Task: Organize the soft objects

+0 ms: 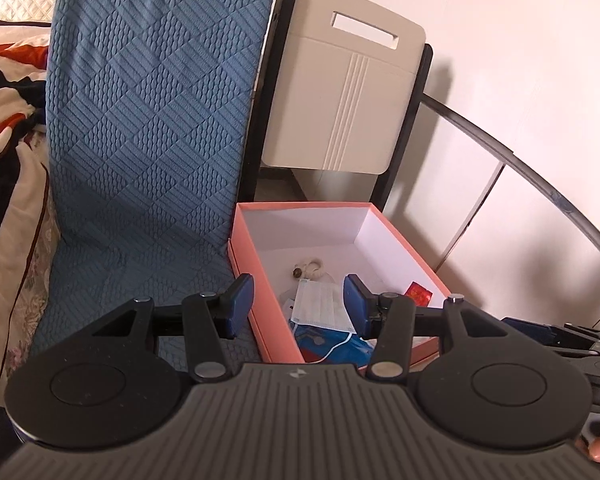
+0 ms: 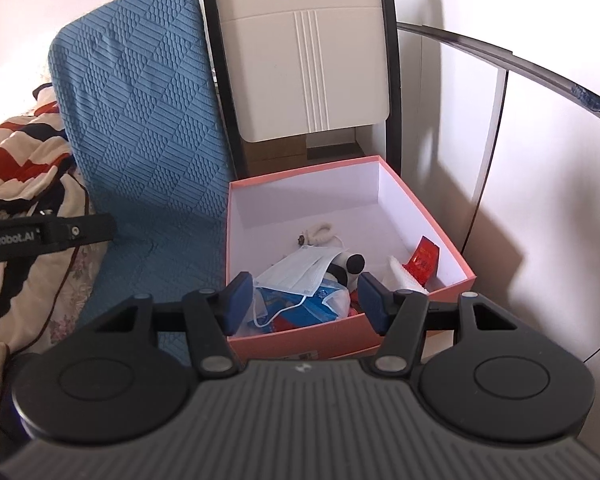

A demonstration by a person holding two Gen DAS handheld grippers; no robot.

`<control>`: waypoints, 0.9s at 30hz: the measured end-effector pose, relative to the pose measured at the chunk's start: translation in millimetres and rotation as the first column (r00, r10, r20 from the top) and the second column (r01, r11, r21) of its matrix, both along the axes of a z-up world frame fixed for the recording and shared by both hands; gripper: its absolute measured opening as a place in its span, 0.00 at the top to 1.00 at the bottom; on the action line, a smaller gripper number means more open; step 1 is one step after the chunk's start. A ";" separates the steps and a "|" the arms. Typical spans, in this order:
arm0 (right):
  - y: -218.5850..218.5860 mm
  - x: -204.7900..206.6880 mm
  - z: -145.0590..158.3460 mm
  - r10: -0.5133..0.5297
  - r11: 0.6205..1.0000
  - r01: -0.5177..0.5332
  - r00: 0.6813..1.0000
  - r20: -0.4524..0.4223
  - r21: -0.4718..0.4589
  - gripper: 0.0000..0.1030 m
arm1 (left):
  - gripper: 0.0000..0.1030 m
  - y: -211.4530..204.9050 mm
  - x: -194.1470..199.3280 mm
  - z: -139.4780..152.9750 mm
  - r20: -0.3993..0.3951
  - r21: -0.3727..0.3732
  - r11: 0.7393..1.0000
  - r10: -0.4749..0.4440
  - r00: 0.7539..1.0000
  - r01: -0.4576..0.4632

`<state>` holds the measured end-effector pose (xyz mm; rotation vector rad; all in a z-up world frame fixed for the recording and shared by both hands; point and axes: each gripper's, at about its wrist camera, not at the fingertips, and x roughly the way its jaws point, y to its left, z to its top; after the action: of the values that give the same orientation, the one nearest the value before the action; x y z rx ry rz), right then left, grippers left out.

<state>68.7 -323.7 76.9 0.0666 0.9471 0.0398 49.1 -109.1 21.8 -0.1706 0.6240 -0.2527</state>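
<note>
Right wrist view: face mask (image 2: 300,272) in pink box (image 2: 420,322), beyond open, empty jaws (left likewise).

Open left gripper (image 1: 299,305) above pink cardboard box (image 1: 247,240) holding pale blue face mask (image 1: 320,302), beside blue quilted cushion (image 1: 148,120).

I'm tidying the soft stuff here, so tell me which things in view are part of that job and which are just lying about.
Part of the job:
- pink box
- face mask
- black and white plush toy
- left gripper, open
- right gripper, open

Just lying about:
- blue quilted cushion
- folded chair
- patterned blanket
</note>
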 end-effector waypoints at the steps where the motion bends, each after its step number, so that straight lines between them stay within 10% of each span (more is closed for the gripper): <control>1: 0.0 -0.2 -1.8 -0.001 1.000 0.001 1.000 0.002 -0.001 0.41 | 0.46 0.4 -0.2 -2.1 0.002 0.003 1.000 0.007 1.000 -0.007; 27: -12.4 -8.5 -19.6 -0.028 0.999 0.028 0.999 -0.026 -0.019 0.41 | 0.30 -2.7 -10.0 -7.9 0.004 0.011 1.000 0.002 1.000 -0.002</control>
<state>60.2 -336.1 57.3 0.0630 0.9726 0.0043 39.1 -111.7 13.9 -0.1598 0.6212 -0.2473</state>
